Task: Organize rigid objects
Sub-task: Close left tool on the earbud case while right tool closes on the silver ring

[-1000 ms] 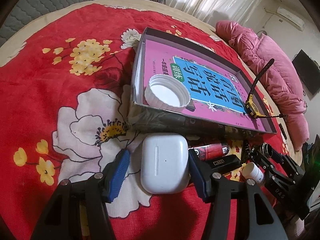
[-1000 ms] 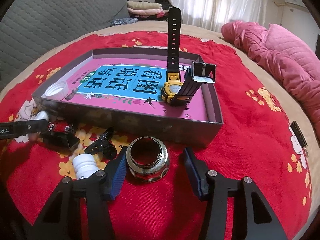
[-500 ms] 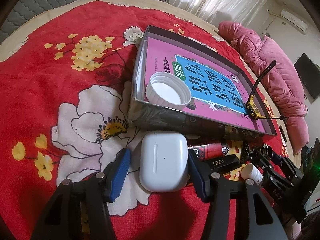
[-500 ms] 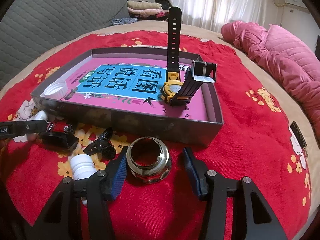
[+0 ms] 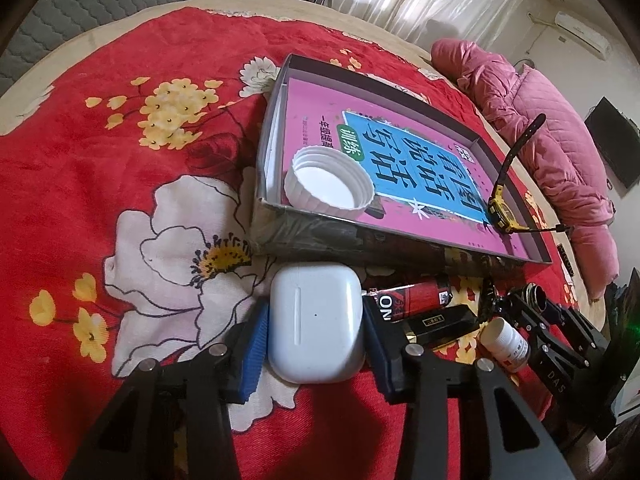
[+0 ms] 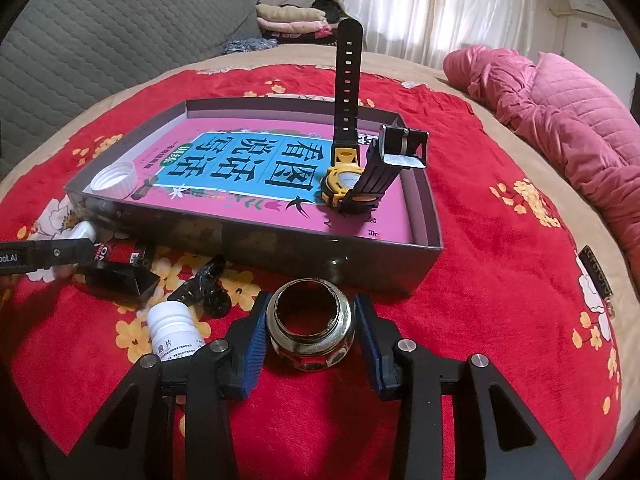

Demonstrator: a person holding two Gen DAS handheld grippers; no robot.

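Earbud case: the white, rounded plastic earbud case (image 5: pixel 316 326) lies on the red flowered blanket (image 5: pixel 120 152), just in front of the near wall of the shallow grey cardboard box (image 5: pixel 400 246)
Left gripper: we see the left gripper (image 5: pixel 316 340) with its blue pads against both sides of the case; the jaws have just been closing on it
Metal ring: the squat, shiny chrome ring (image 6: pixel 311 328), hollow and open upward, sits near the box's front wall
Right gripper: the right gripper (image 6: pixel 311 336) has just been closing too, and its pads now touch the ring's flanks
Box contents: a white ribbed plastic cap (image 5: pixel 329 182) and a yellow-and-black wristwatch (image 6: pixel 352 184) already rest on the pink book cover inside
Risk, case: we judge the smooth curved shell may squirt forward out of the pads on lifting
Risk, ring: a round polished body could rotate or slip
Risk, neighbours: the small white pill bottle (image 6: pixel 173 330) lies just beside the right gripper's left finger and may get nudged
Risk, box: a low lift could catch the box wall
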